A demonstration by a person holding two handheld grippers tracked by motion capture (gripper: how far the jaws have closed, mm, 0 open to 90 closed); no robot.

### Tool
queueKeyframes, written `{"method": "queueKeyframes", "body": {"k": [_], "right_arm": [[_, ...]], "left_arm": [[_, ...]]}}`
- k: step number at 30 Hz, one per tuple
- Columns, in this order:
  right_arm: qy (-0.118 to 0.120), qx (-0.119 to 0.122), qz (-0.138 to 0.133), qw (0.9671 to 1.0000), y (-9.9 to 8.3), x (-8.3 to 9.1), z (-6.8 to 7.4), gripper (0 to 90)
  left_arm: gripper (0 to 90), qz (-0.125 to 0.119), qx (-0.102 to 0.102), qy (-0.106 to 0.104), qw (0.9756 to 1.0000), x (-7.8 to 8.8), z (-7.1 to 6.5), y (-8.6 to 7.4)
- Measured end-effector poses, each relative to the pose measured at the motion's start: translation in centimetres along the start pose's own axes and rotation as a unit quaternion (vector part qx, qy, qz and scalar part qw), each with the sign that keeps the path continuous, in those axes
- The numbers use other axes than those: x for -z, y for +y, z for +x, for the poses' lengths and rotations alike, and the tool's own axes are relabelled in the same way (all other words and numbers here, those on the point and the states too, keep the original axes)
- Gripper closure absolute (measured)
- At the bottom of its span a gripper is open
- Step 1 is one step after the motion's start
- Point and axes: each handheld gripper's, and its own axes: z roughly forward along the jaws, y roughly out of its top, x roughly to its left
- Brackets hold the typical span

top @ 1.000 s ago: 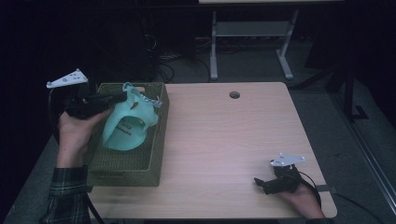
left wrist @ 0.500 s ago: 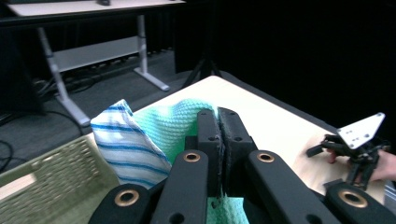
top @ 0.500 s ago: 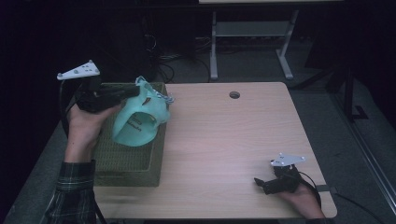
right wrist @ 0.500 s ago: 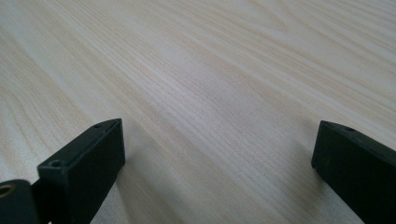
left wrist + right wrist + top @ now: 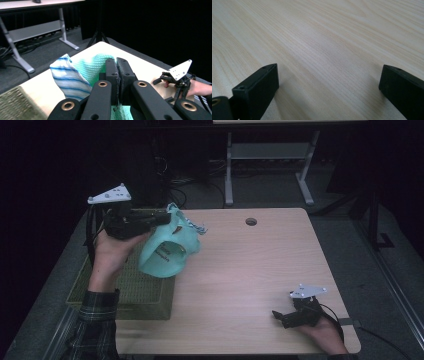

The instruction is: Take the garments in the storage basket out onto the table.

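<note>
Cloth [image 5: 167, 252], mint and limp, hangs light from my left claw [image 5: 162, 217], pinched shut on its bunched upper edge above the basket [image 5: 145, 295], while my right claw [image 5: 278, 316] rests open on the worktop [image 5: 260, 265].

Basket [image 5: 145, 295] at table's [image 5: 250, 270] left edge, garment [image 5: 167, 252] above it

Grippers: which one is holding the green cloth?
The left gripper, raised over the basket: its jaws are shut on the green cloth. The right gripper rests open on the table, holding nothing.
</note>
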Motion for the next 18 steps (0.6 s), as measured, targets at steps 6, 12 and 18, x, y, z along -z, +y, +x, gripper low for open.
{"method": "queueKeyframes", "body": {"k": [6, 12, 18], "right_arm": [[0.001, 0.001, 0.000, 1.0000, 0.0, 0.0, 0.0, 2.3], [0.001, 0.000, 0.000, 1.0000, 0.0, 0.0, 0.0, 2.3], [0.001, 0.000, 0.000, 1.0000, 0.0, 0.0, 0.0, 2.3]], "left_arm": [[87.9, 0.004, -0.002, -0.016, 0.9999, -1.5, -0.8, -0.1], [87.9, 0.010, -0.006, -0.037, 0.9993, -3.3, -1.8, -0.5], [87.9, 0.014, -0.004, -0.050, 0.9987, -4.6, -2.2, -1.1]]}}
